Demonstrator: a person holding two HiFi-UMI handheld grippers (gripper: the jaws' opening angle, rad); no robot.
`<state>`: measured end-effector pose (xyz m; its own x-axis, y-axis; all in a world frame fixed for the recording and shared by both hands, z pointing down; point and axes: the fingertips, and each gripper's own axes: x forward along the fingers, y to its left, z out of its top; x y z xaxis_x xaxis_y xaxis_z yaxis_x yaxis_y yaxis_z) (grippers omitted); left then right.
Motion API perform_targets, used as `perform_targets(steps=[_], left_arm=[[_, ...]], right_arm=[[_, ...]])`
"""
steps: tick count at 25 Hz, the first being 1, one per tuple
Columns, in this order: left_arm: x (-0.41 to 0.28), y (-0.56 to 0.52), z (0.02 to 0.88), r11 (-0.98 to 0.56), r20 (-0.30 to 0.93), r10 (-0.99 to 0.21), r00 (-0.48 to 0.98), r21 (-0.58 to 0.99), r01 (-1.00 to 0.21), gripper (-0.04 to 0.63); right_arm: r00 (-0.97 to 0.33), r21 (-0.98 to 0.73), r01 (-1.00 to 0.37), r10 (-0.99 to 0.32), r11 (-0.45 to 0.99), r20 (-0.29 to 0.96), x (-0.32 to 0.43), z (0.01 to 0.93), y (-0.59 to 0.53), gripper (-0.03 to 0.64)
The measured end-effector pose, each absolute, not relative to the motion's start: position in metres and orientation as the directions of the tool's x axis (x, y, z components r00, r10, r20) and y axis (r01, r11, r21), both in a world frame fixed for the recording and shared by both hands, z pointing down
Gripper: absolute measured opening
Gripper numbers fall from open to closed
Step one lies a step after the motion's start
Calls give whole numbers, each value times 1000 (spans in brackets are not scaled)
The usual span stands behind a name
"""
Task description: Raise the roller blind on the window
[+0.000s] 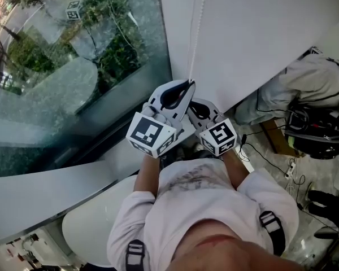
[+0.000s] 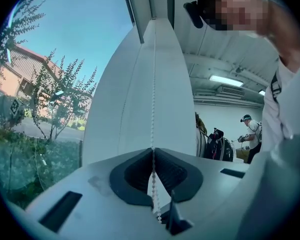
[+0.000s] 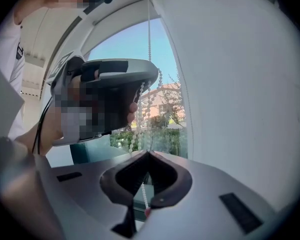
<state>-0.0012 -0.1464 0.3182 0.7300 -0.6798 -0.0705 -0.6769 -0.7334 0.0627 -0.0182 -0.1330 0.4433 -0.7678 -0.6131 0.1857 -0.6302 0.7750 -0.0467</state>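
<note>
The left gripper had its jaws closed on the bead chain, which ran up from their tips along the white roller blind. The right gripper sat just beside it, lower. Window glass lay left of the 2 grippers.

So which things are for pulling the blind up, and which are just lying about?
For the job:
- roller blind
- bead chain
- left gripper and right gripper, both shut on the chain
- window

Just about:
- cables on the floor
- another person nearby
- trees outside
</note>
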Motion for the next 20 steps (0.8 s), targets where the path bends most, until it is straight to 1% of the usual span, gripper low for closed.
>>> perform_targets(steps=[15,20], left_arm=[[-10,-145,374,-706,-13,-701,713,155,-691,15],[-13,-142,378,-706,-21,-701,713,155,-691,15]], right_arm=[[-751,-67,-631,-586,773,305,-24,499,-131,61],[-750,-68,-628,-579,776,320,-25,504,-130,61]])
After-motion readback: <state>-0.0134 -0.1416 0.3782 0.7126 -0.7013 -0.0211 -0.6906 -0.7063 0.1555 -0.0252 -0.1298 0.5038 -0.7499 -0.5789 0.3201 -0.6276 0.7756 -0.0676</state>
